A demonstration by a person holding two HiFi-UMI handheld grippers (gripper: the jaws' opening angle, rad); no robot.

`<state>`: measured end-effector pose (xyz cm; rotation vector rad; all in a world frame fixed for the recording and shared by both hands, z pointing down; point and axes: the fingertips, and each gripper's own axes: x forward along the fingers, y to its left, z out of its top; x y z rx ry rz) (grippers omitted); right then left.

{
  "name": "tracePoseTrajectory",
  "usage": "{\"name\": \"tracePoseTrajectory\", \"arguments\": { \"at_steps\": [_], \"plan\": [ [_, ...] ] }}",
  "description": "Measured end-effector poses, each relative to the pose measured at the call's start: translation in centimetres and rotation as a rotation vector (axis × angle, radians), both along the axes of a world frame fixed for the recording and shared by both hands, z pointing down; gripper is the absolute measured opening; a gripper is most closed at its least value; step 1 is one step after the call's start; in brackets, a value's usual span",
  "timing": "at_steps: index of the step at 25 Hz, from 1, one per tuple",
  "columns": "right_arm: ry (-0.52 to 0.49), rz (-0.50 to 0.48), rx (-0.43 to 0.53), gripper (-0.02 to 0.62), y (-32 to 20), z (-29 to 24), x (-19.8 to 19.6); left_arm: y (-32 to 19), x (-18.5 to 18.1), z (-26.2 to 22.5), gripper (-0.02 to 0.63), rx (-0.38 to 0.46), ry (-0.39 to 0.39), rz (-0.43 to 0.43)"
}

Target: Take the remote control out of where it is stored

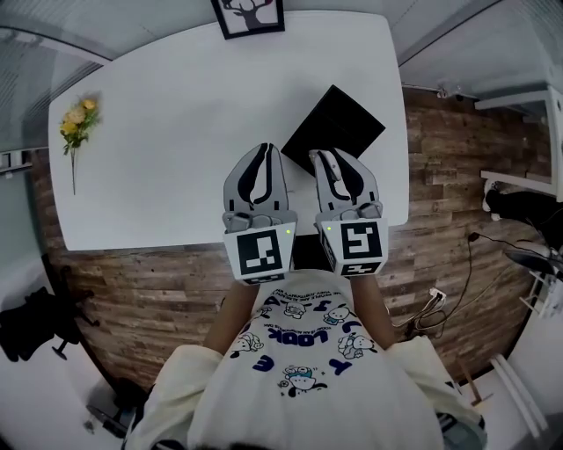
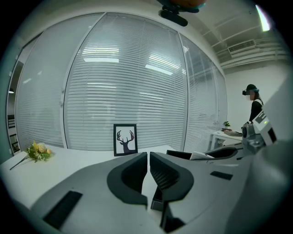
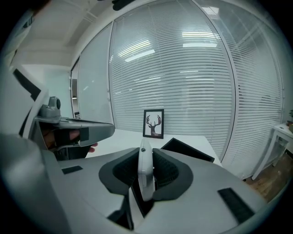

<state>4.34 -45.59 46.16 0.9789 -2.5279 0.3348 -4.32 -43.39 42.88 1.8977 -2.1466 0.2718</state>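
Nearest to the camera on the head is the person's white shirt (image 1: 299,352) with small cartoon prints. The two grippers reach forward from it side by side over the near edge of the white table (image 1: 176,132).

The left gripper (image 1: 262,151) has its jaws drawn together. In the left gripper view only a thin slit remains between the dark pads (image 2: 132,176), and nothing stands in it, so the left gripper (image 2: 149,157) is empty.

The right gripper (image 1: 324,156) is closed on the remote control (image 3: 145,178). In the right gripper view this remote is slim and light grey, it stands on its edge between the ribbed pads (image 3: 167,171), and both pads press on its flat sides. Its rounded top end rises a little above the jaws. The lower end is hidden behind the gripper body, so I cannot tell if it is free of the box.

Just beyond the right gripper's tips lies an open black box (image 1: 339,123), turned at an angle on the right part of the table. The same box (image 3: 187,148) shows directly behind the remote in the right gripper view.

Farther left on the table lies a sprig of yellow flowers (image 1: 77,119). At the far edge stands a framed deer picture (image 1: 249,16), upright. Behind it, white blinds (image 3: 183,68) cover the glass wall. In the left gripper view a person (image 2: 254,107) stands far away at the right.
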Motion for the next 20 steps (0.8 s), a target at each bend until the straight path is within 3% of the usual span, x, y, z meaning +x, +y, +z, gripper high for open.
{"name": "tracePoseTrajectory", "arguments": {
  "at_steps": [13, 20],
  "plan": [
    [-0.066, 0.032, 0.073, 0.083, 1.8, -5.0, -0.2, 2.2, 0.0, -3.8, 0.029, 0.075, -0.017, 0.008],
    [-0.084, -0.006, 0.106, 0.083, 3.8, -6.7, -2.1, 4.4, -1.6, -5.2, 0.029, 0.103, -0.030, -0.027]
  ]
}}
